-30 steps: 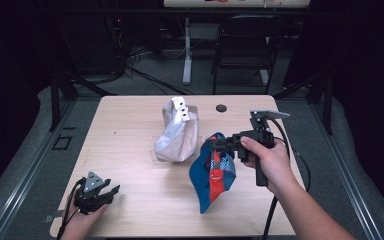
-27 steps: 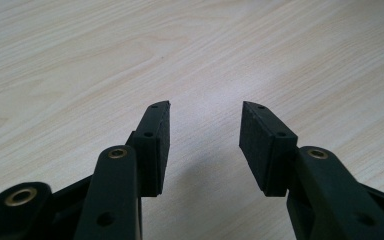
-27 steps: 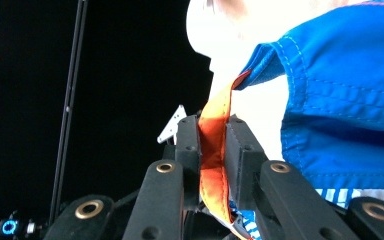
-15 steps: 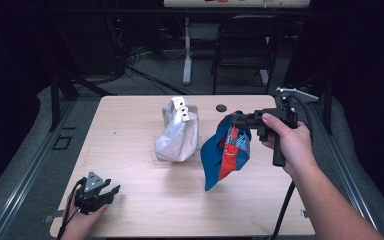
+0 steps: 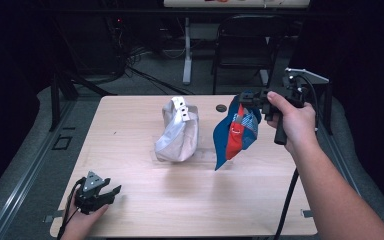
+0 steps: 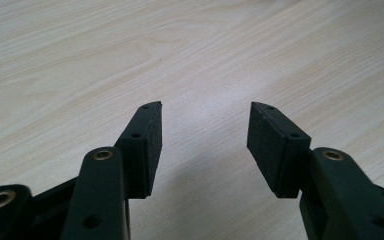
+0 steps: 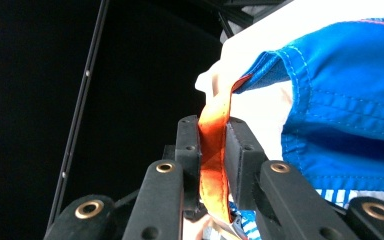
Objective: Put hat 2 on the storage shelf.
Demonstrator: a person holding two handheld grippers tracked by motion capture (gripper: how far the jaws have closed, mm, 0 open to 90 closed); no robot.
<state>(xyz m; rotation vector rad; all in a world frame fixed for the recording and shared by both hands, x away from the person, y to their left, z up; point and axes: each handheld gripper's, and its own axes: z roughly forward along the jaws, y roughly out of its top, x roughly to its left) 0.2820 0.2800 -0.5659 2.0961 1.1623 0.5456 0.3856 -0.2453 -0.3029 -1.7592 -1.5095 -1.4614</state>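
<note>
Resting low at the near left corner of the wooden table (image 5: pixel 145 195), the left gripper (image 5: pixel 111 192) sat with its jaws spread wide; they had just been opening further, with nothing but bare tabletop between the black pads (image 6: pixel 150 145). Further in, near the middle of the table, a pale grey bag (image 5: pixel 177 132) lay slumped on the wood, a small dark disc (image 5: pixel 221 107) beyond it near the far edge. Off to the right and farther back, the right gripper (image 5: pixel 247 97) was up in the air, jaws clamped tight on an orange strap (image 7: pixel 212 150), and the blue and red bag (image 5: pixel 236 132) hung from it, clear of the table, just right of the grey bag.
</note>
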